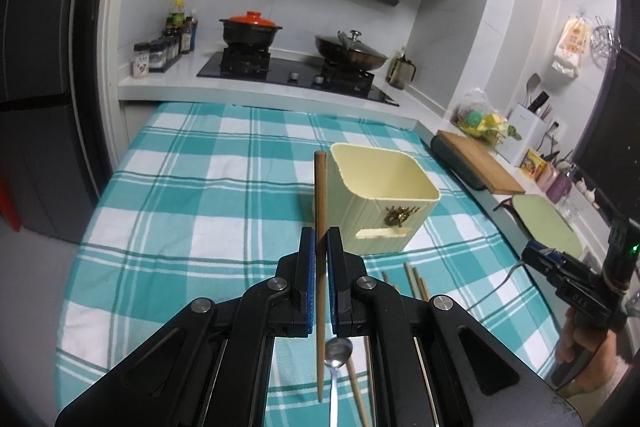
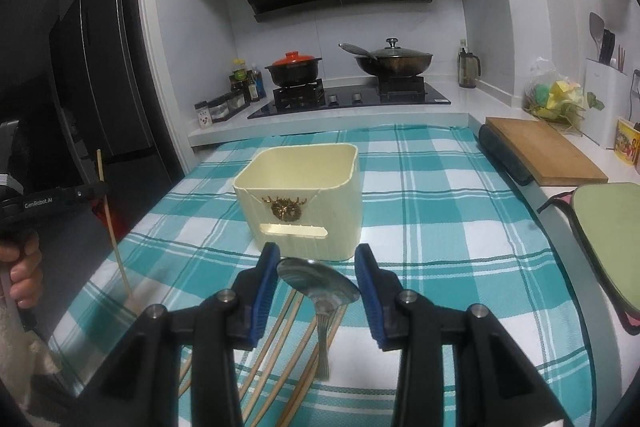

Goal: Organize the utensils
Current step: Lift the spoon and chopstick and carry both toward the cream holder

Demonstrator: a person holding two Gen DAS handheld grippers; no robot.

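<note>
One chopstick (image 1: 320, 227) stands clamped between left fingers (image 1: 307, 247); right fingers (image 2: 264, 279) spread around spoon (image 2: 318, 285).

The spoon (image 1: 334, 379) handle runs off the bottom edge; chopsticks (image 2: 280, 343) partly hidden behind the claw.

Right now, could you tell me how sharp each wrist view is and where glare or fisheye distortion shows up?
Left wrist view: the clamped chopstick and the left tool are sharp; dark vignette fills the corners and the fridge edge bows. Right wrist view: the spoon bowl between the open right tool pads is close and slightly soft, reflecting light; the cream holder is clear, and the checked cloth lines curve outward.
</note>
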